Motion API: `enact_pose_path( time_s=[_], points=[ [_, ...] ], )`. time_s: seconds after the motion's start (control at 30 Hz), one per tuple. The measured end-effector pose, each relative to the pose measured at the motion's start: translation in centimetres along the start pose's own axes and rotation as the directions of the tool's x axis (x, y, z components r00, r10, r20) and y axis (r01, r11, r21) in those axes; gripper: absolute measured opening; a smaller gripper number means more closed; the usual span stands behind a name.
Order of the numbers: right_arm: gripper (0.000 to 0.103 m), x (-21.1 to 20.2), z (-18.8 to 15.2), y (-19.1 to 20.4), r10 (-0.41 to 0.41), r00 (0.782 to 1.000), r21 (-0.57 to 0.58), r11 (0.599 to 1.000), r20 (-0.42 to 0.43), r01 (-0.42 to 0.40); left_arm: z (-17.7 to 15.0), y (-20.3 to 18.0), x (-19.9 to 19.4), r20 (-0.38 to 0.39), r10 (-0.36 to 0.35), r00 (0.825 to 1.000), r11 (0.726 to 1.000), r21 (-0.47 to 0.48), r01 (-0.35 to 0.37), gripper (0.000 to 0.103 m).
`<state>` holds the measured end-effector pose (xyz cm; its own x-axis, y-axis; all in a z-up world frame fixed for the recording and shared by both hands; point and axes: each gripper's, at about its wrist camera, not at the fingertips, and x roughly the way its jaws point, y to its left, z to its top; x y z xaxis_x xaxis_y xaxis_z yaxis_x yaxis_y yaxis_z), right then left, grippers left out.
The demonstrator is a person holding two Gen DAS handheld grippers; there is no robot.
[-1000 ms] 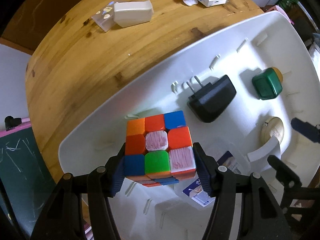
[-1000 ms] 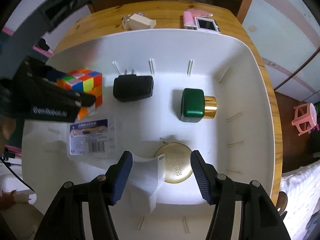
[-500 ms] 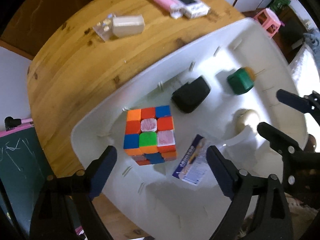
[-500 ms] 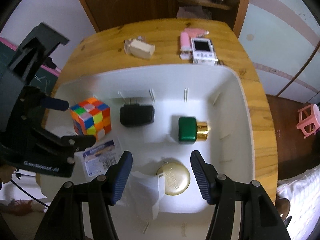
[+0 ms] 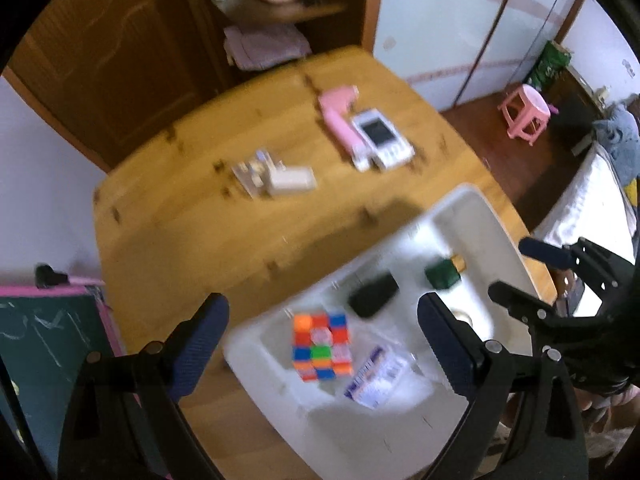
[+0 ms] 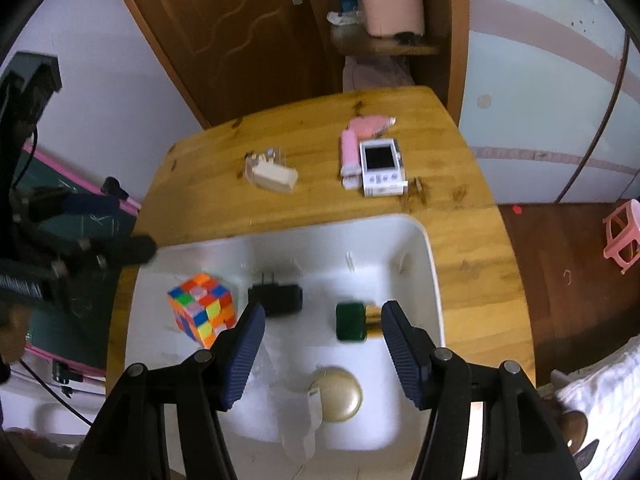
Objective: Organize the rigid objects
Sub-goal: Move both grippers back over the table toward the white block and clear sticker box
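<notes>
A white bin (image 6: 434, 280) sits on the wooden table (image 6: 304, 200). In it lie a colourful puzzle cube (image 6: 201, 309), a black plug adapter (image 6: 275, 297), a green bottle with a gold cap (image 6: 353, 321), a round gold tin (image 6: 337, 399) and a labelled packet (image 5: 375, 377). The cube also shows in the left wrist view (image 5: 321, 346). My left gripper (image 5: 322, 334) is open and empty, high above the bin. My right gripper (image 6: 322, 338) is open and empty above the bin.
On the table beyond the bin lie a white charger with a clear packet (image 6: 272, 174), a pink device (image 6: 354, 146) and a white handheld gadget (image 6: 380, 168). A green chalkboard (image 5: 44, 344) stands left of the table. A pink stool (image 6: 624, 236) is on the floor at right.
My left gripper let go of the cube, opened wide and rose away from the bin. My right gripper also rose and pulled back. The cube now rests in the bin.
</notes>
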<state>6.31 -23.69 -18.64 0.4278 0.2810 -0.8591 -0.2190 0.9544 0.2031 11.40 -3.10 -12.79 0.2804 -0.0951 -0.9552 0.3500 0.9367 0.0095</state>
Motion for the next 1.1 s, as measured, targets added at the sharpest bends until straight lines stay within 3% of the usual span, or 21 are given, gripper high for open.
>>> enact_pose_path(
  time_s=[0.3, 0.43, 0.7, 0.83, 1.1],
  points=[
    [0.061, -0.3, 6.9, 0.7, -0.025, 0.997, -0.186, 0.982, 0.069, 0.037, 5.3, 3.5, -1.4, 0.090, 0.144, 0.986, 0.990, -0.007, -0.144, 0.096],
    [0.061, 1.0, 10.8, 1.1, -0.010, 0.997, -0.268, 0.963, 0.080, 0.031, 7.3, 5.0, -0.7, 0.090, 0.186, 0.978, 0.982, -0.005, -0.187, 0.096],
    [0.061, 7.8, 16.1, 2.6, 0.071, 0.996, -0.402, 0.912, -0.050, -0.085, 9.6, 7.2, 3.0, 0.022, 0.290, 0.957, 0.955, 0.052, -0.291, 0.096],
    [0.061, 12.3, 17.2, 4.0, 0.061, 0.990, -0.456, 0.883, -0.123, -0.111, 9.9, 8.3, 5.3, -0.016, 0.331, 0.944, 0.942, 0.067, -0.329, 0.096],
    [0.061, 19.5, 16.9, 6.3, 0.002, 0.966, -0.493, 0.859, -0.259, -0.134, 9.6, 10.0, 10.0, -0.079, 0.291, 0.953, 0.953, 0.111, -0.282, 0.096]
  ],
)
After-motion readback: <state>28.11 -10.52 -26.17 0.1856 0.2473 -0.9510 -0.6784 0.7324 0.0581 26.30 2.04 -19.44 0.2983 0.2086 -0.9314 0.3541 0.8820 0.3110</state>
